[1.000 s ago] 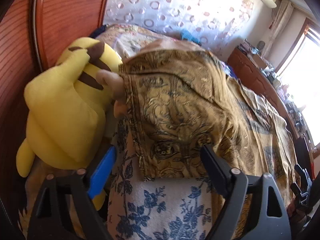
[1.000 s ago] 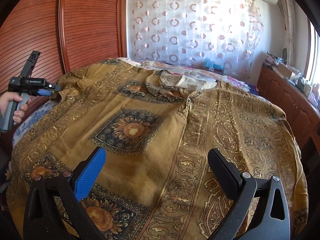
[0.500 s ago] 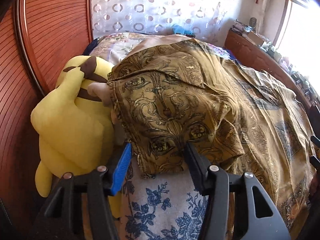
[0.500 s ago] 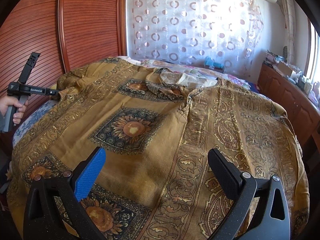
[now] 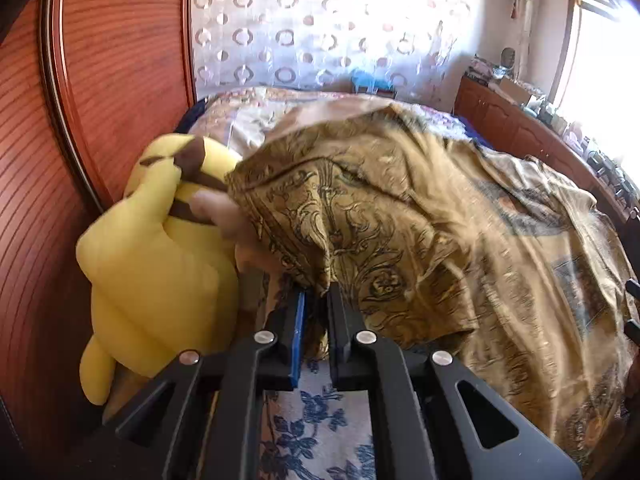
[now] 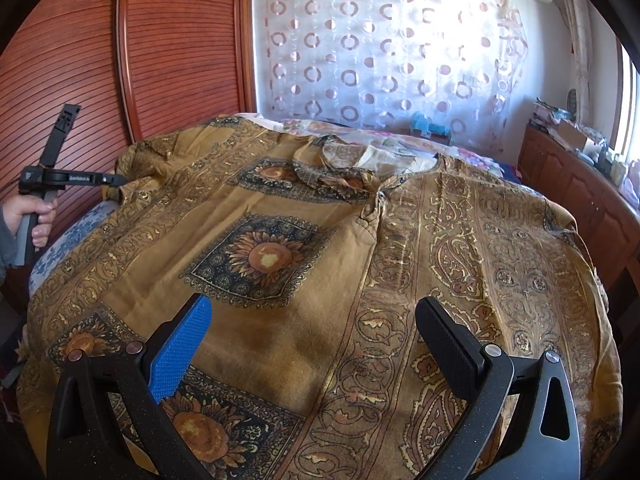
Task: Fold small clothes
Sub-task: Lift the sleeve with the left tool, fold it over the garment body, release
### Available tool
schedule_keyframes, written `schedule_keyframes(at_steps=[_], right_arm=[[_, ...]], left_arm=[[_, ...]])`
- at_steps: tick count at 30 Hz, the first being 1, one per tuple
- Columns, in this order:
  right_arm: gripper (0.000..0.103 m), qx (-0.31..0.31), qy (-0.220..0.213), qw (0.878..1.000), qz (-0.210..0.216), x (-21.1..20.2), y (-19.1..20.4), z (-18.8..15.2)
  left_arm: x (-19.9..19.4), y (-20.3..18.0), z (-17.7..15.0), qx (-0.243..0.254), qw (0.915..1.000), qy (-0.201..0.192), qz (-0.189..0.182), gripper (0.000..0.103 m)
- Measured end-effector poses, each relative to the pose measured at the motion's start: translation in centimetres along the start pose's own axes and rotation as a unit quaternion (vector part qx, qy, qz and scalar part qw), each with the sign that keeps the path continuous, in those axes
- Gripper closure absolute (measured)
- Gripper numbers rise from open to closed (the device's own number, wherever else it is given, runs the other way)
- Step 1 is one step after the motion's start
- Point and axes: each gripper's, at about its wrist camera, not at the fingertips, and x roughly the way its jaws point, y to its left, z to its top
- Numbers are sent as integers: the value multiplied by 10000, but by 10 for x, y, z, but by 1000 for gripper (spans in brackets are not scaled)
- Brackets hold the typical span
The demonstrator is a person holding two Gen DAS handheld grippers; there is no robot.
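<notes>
Gold patterned garment (image 6: pixel 320 280), sleeve clamped in left gripper (image 5: pixel 316 300) (label unreadable), right gripper (image 6: pixel 316 344) spread apart

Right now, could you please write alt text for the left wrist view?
The left gripper is shut on the sleeve hem of a mustard paisley-print shirt spread over a bed. A yellow plush toy lies to its left against a reddish wooden headboard.
</notes>
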Motion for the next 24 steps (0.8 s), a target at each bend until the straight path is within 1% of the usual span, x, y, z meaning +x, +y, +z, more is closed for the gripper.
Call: schedule_keyframes(at_steps=[4, 7, 10, 11, 14, 16, 18, 19, 21, 23, 24], right_arm=[[0, 1, -1, 10000, 2, -1, 0, 0], [0, 5, -3, 10000, 0, -1, -1, -1], [0, 9, -5, 10000, 1, -1, -1, -1], [0, 11, -9, 10000, -1, -1, 0, -1], [0, 7, -6, 10000, 1, -2, 0, -1], [0, 8, -8, 10000, 10, -1, -1, -1], [0, 5, -13, 10000, 13, -2, -1, -1], [0, 5, -18, 10000, 15, -3, 0, -1], [0, 6, -22, 10000, 17, -2, 0, -1], [0, 3, -19, 10000, 18, -3, 0, -1], [0, 4, -19, 10000, 18, -3, 0, -1]], left_arm=[[-17, -9, 16, 43, 9996, -285, -61, 99], [-29, -29, 33, 251, 9983, -468, -232, 99], [-35, -58, 52, 496, 9964, -552, -411, 99], [-36, -74, 58, 618, 9953, -555, -498, 99], [-37, -108, 65, 911, 9920, -505, -712, 99], [-37, -129, 65, 1085, 9900, -448, -786, 91], [-37, -147, 60, 1233, 9879, -401, -854, 88], [-39, -152, 56, 1286, 9866, -397, -919, 83], [-42, -157, 48, 1327, 9859, -338, -962, 76], [-44, -157, 41, 1390, 9859, -290, -883, 71], [-45, -155, 36, 1434, 9857, -286, -843, 65]])
